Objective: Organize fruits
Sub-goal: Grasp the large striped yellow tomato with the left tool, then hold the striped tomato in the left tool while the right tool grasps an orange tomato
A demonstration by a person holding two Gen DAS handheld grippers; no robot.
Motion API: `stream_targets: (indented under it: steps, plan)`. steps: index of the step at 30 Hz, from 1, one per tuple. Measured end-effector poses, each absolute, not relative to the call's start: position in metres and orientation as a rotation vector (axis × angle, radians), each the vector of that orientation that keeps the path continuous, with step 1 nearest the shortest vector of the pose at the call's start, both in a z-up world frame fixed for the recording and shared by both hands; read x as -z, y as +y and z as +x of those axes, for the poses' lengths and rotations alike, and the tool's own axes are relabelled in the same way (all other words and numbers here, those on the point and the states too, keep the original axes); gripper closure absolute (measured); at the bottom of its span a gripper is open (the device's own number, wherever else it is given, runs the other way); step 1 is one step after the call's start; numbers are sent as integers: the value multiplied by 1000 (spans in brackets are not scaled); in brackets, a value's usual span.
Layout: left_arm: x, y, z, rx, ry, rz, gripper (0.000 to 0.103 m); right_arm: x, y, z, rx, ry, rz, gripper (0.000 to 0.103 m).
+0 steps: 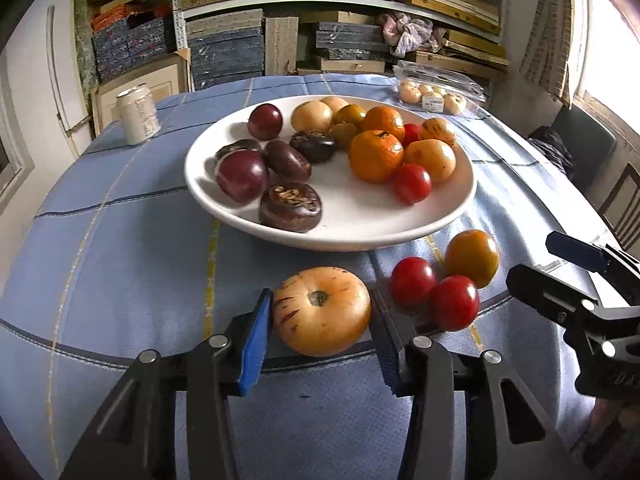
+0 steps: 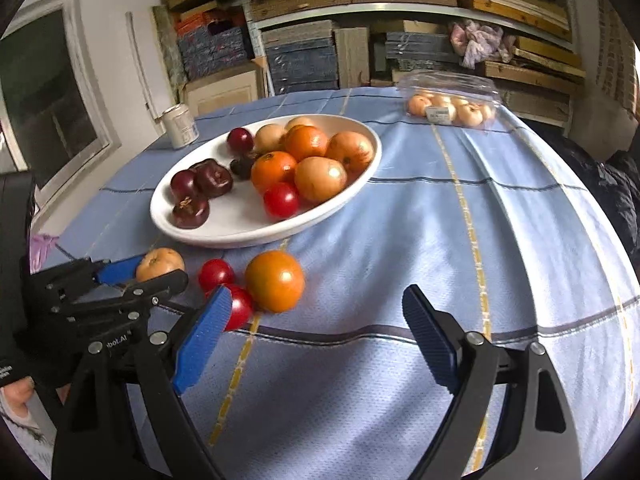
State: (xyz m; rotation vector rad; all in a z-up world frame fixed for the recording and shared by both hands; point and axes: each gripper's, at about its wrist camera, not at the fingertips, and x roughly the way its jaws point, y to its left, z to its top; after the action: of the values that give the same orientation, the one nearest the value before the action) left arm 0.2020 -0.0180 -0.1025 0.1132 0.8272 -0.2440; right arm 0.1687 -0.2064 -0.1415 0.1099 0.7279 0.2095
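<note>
Left wrist view: left gripper fingers against pale striped fruit.

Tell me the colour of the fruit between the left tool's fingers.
Pale yellow-orange fruit with dark streaks; clearest in the left wrist view.

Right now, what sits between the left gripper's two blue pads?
The pale yellow striped fruit sits on the blue tablecloth, between the left gripper's pads, seen clearly in the left wrist view.

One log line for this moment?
left hand-held gripper: around pale fruit on tablecloth | right hand-held gripper: open, empty | plate: part filled
</note>
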Motion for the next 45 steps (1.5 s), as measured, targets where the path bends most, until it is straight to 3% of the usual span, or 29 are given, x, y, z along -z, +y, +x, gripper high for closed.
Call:
stream_targets:
  steps: [3,6,15,32,34,37,45]
  plan:
    - [100,-13,202,224,823,103,56,142,-200,175,-224,723,106,21]
    - [97,-11,201,218,816,93,56,144,-193,182,-244,748,95,32]
    - [94,-11,200,216,801,96,56,151,-188,203,-273,799,145,41]
    - [92,-12,199,209,789,109,56,159,-191,214,-304,840,221,44]
    - [92,-12,198,210,789,109,56,159,-193,214,-307,840,225,48]
    - [92,-12,198,210,789,109,56,160,-195,215,-303,849,229,65]
    - [92,-12,199,209,793,113,56,161,-193,213,-296,846,202,66]
